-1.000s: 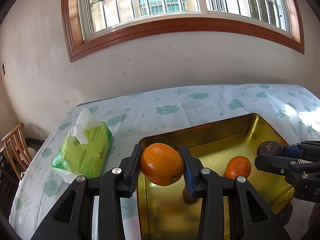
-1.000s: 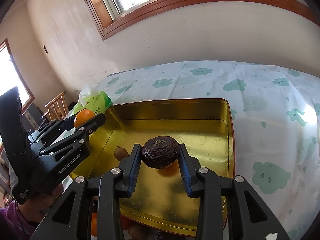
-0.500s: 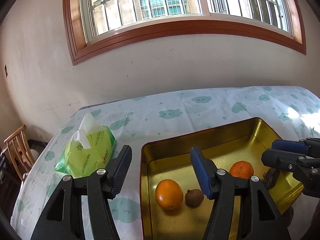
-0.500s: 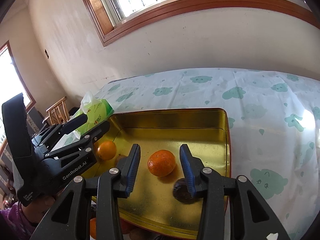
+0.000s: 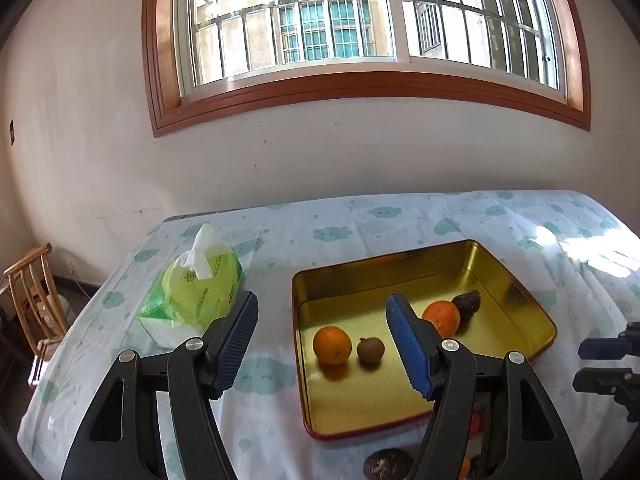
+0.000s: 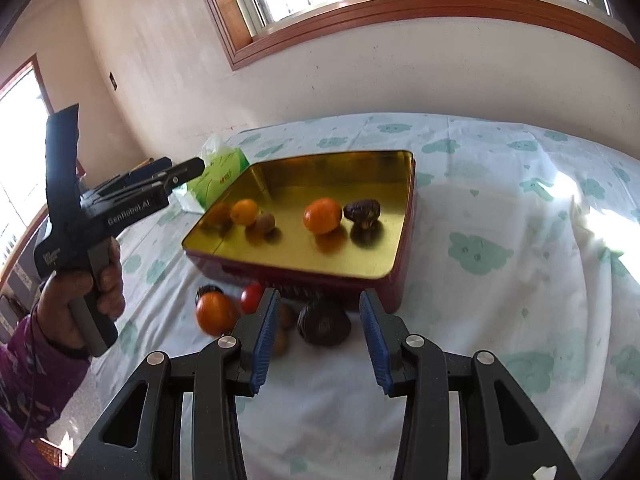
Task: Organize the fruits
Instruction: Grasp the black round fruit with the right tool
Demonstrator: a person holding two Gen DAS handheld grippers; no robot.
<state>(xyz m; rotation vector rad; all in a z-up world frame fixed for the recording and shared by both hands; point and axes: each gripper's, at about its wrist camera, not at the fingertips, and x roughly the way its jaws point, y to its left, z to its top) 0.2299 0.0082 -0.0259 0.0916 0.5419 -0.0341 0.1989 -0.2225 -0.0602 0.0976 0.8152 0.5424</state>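
— So, how far is the sorting, if we start from what is nearest?

— Nearest in the right wrist view is the right gripper (image 6: 316, 332), wide open and holding nothing. It hovers over the loose fruits that lie on the worktop in front of the tin. Just beyond its fingertips I see a dark wrinkled fruit (image 6: 323, 323), an orange (image 6: 215, 312), a small red fruit (image 6: 252, 298), and one or two brownish small ones partly hidden behind the left finger. These are not yet in the tin.

— And inside the tin?

— The gold tin (image 6: 404, 216) holds four fruits: an orange at its left side (image 5: 332, 345) with a small brown fruit (image 5: 370, 349) just beside it, then another orange (image 5: 441, 317) touching a dark wrinkled fruit (image 5: 467, 303) farther back. So I judge the task is about half done, maybe a little less.

— What about the left gripper?

— The left gripper (image 5: 322, 340) is also wide open and empty. It is held above the near left part of the tin, pointing forward and a bit downward. In the right wrist view the person's left hand (image 6: 86, 292) grips its handle, off the tin's left side.

— Anything beyond?

— A green tissue pack (image 5: 200, 290) lies left of the tin, well apart from the fruits. Behind it are only the wall and the window (image 5: 360, 28).
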